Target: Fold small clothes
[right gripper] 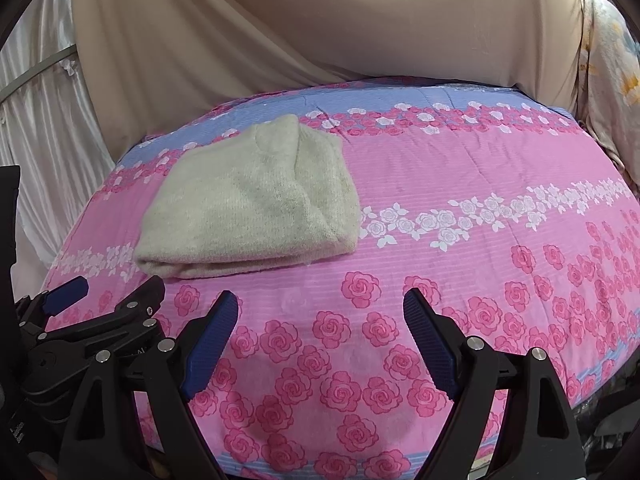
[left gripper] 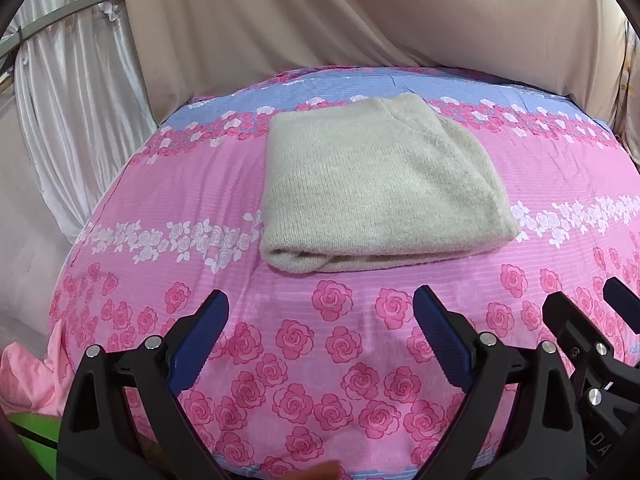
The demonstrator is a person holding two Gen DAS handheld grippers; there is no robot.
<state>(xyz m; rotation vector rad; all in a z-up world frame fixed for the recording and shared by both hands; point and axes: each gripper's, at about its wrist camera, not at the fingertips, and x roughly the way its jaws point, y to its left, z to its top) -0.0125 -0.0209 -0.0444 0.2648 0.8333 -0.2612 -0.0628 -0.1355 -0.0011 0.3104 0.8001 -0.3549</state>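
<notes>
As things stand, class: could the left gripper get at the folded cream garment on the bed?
Probably yes. The left gripper is open, with only bare floral bedcover between it and the folded cream garment; the right gripper is off to its side.

Folded garment (left gripper: 380,192) lying on the bedspread (left gripper: 304,360), ahead of the left gripper (left gripper: 320,312) and ahead-left of the right gripper (right gripper: 320,312). Drape (left gripper: 320,12) behind the bedspread; curtain (left gripper: 72,92) to its left.
</notes>
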